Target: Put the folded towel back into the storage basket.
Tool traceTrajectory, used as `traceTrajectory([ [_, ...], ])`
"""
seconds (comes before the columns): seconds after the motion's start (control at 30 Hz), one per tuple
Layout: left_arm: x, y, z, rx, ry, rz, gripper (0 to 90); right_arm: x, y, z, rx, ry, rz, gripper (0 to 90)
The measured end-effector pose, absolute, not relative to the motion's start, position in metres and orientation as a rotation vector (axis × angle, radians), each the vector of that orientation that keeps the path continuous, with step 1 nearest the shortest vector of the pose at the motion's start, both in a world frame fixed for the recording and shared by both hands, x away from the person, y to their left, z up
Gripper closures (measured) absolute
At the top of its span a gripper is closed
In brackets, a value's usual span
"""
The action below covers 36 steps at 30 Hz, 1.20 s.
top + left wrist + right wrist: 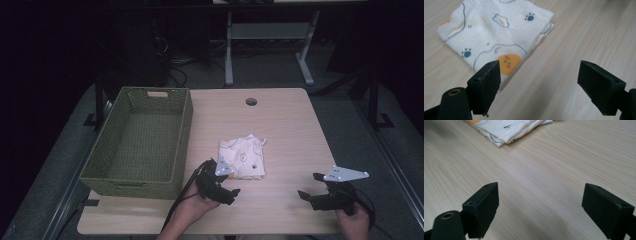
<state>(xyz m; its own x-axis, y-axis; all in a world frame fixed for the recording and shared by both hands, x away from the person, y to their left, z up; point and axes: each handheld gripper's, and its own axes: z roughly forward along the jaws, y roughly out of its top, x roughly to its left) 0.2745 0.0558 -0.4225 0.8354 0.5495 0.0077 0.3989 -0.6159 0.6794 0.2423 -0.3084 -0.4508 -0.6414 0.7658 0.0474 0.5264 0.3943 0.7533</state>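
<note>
Light wood-grain table (290, 125) noted, set in a dim room with desk legs and cables behind; a green woven basket (137, 177) stands on its left part, empty as far as can be seen.

A folded printed cloth (242, 158), cream with paw marks and an orange patch, lies flat near the table middle, just right of the basket and apart from it. Left gripper (226, 189) is held just at the cloth's near-left corner; in the left gripper view its jaws are spread wide with nothing between them, and the cloth (494, 35) lies ahead and to the left, one jaw over the orange-patched corner. Contact cannot be judged.

Right gripper (311, 187) is held well to the right, also released, over bare wood; the cloth (509, 128) is seen far ahead and left of it.

Left gripper is judged nearer. Folded edges face the near and right sides; open table remains right of the cloth, the basket wall limits the left
</note>
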Motion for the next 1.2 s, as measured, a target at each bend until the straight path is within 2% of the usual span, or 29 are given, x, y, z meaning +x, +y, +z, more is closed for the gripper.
traceTrajectory([
  [0.7, 0.33, 0.023, -0.426, 2.398, 0.73, 0.29, 21.2, 0.24, -0.309, -0.449, 1.115, 2.344, 1.127, 13.5],
  [1.0, 0.358, 0.012, -0.428, 2.424, 0.778, 0.256, 22.9, 0.24, -0.309, -0.448, 1.107, 2.345, 1.131, 13.5],
  [1.2, 0.372, 0.0, -0.429, 2.467, 0.763, 0.306, 27.3, 0.239, -0.309, -0.448, 1.108, 2.34, 1.132, 13.5],
])
